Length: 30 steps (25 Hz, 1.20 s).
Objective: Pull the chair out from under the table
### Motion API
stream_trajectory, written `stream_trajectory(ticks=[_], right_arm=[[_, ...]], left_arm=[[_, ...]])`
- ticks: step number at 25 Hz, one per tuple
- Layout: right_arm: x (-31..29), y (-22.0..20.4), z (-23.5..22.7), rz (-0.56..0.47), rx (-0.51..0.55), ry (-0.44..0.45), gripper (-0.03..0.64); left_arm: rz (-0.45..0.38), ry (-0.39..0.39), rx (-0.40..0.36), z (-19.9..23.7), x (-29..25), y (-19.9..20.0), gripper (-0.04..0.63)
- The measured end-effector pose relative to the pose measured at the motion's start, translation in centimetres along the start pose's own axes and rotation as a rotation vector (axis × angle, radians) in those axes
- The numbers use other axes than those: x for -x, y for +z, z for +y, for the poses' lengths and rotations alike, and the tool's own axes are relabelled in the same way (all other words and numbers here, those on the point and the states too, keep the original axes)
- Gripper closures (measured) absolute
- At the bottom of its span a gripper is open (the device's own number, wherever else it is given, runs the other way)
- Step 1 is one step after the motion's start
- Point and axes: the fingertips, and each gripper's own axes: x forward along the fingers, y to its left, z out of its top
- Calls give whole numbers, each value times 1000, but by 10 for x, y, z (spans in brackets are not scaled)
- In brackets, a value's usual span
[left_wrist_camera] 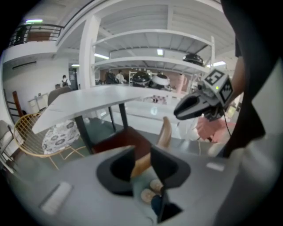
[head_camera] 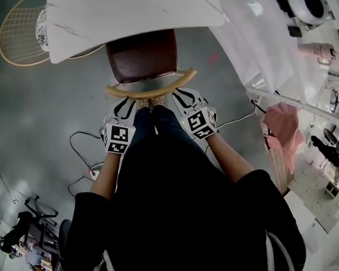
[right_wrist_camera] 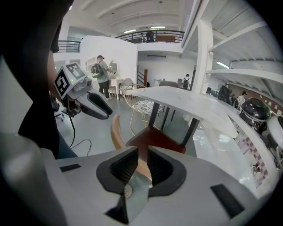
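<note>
The left gripper's (left_wrist_camera: 142, 160) jaws stand partly open. The chair's (head_camera: 146, 62) curved wooden back rail (head_camera: 156, 91) shows in the gap between them, and the pads are not closed on it. The right gripper's (right_wrist_camera: 142, 161) jaws are all but together and hold nothing; the same rail lies just beyond their tips. Both grippers sit side by side right behind the rail, one towards each end.

The chair's dark red seat (head_camera: 142, 54) is half tucked under the near edge of the white marbled worktop (head_camera: 135, 15), with the rail clear of that edge. The person's shoes (left_wrist_camera: 150, 190) stand just behind the rail. Grey floor (head_camera: 43, 110) lies open to the chair's left. Cables (head_camera: 71, 144) trail on it beside the person, and a wire chair (head_camera: 16, 29) stands by the worktop's left corner.
</note>
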Motion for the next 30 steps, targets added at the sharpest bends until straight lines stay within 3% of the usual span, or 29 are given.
stream_trajectory(ticks=[5, 7, 11, 19, 27, 30], right_arm=[[-10, -18, 5, 72, 82, 48, 570], [-14, -25, 10, 106, 132, 75, 455], [-24, -41, 13, 195, 265, 108, 426], [-47, -62, -1, 349, 567, 113, 419], [-69, -80, -11, 473, 925, 188, 411], [-76, -92, -18, 543, 986, 200, 410]], left_arm=[[78, -56, -129, -7, -12, -15, 414], [121, -84, -188, -11, -16, -23, 385], [210, -116, -327, -12, -26, -36, 354], [351, -165, -689, -7, -48, -56, 324], [481, -235, -924, 3, -67, -80, 311], [547, -263, -983, 6, -75, -92, 312]])
